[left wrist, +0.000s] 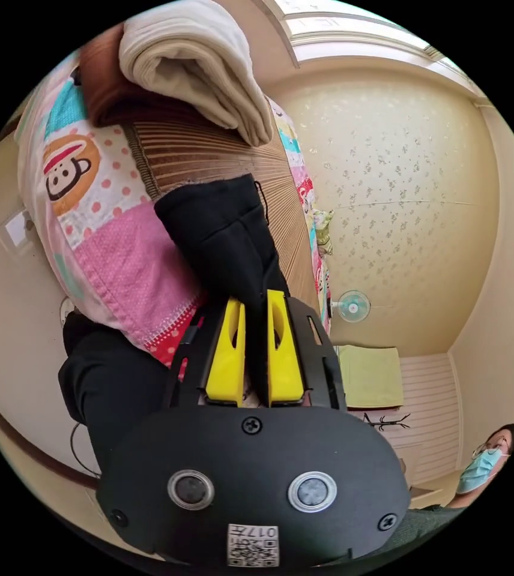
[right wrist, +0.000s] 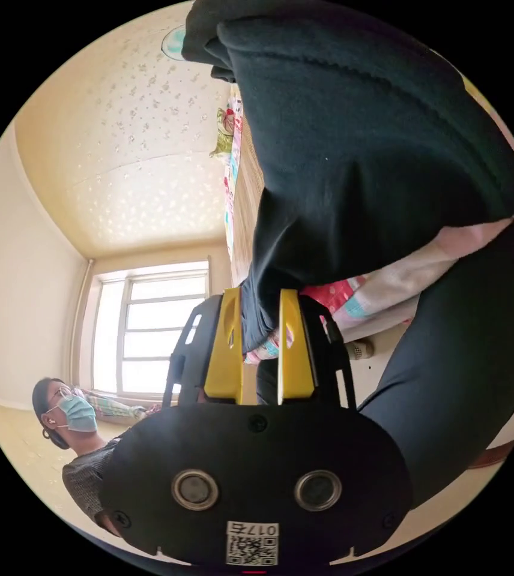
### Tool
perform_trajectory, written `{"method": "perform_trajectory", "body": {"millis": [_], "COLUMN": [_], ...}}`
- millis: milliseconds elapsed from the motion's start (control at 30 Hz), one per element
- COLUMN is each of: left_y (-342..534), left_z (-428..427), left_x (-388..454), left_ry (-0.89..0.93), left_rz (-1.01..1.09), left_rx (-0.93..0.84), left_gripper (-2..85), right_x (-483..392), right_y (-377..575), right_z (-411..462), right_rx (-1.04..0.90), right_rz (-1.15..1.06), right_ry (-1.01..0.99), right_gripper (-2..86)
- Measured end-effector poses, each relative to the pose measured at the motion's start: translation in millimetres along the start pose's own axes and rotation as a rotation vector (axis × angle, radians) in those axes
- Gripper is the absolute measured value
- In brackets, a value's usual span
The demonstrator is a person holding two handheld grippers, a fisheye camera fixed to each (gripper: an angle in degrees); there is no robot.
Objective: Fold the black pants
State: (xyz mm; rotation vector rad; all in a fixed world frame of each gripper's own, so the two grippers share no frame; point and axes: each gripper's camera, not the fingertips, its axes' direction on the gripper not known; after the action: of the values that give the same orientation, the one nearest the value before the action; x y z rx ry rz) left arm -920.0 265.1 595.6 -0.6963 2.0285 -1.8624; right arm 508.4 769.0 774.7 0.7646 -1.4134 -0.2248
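Bed [left wrist: 113, 240] with mat; we see pants [left wrist: 227, 240] draped over its edge, left gripper [left wrist: 256, 348] and right gripper [right wrist: 257, 348] each clamping black cloth; fold barely begun, we judge

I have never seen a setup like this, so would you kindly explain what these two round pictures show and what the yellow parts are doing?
Each picture comes from a fisheye camera that rides on a hand-held gripper, one per hand; a person carries them, there is no robot arm. The yellow parts are the jaws.

In the left gripper view, the left gripper pinches a fold of the black pants. The pants lie over a striped mat on a patchwork sheet, with folded towels farther back.

In the right gripper view, the right gripper grips another part of the pants at the edge of the sheet.

A person in a mask and a window show in the background; the views are tilted, so the room looks turned.
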Motion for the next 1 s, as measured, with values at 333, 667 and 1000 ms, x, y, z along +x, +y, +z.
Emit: {"method": "perform_trajectory", "body": {"millis": [333,667,1000], "left_y": [-79.6,-42.5,-81.9], "left_z": [6.5,-29.6,-2.5], "left_x": [157.5,-53.1,-57.1], "left_ry": [0.076,0.054,-0.009], "left_rz": [0.467,-0.023,-0.074], "left_rx": [-0.009,0.050,-0.028], "left_gripper": [5.1,10.9,9.7], "right_x": [-144.5,16.5,2.6], "right_y": [-23.7,35.7,79.0], "right_z": [26.9,84.6,75.4], "right_rx": [0.118,0.046,0.305], "right_rz": [-0.524,-0.225,-0.291], "right_ry": [0.194,0.542,0.518], "right_gripper": [1.9,2.1,2.0]}}
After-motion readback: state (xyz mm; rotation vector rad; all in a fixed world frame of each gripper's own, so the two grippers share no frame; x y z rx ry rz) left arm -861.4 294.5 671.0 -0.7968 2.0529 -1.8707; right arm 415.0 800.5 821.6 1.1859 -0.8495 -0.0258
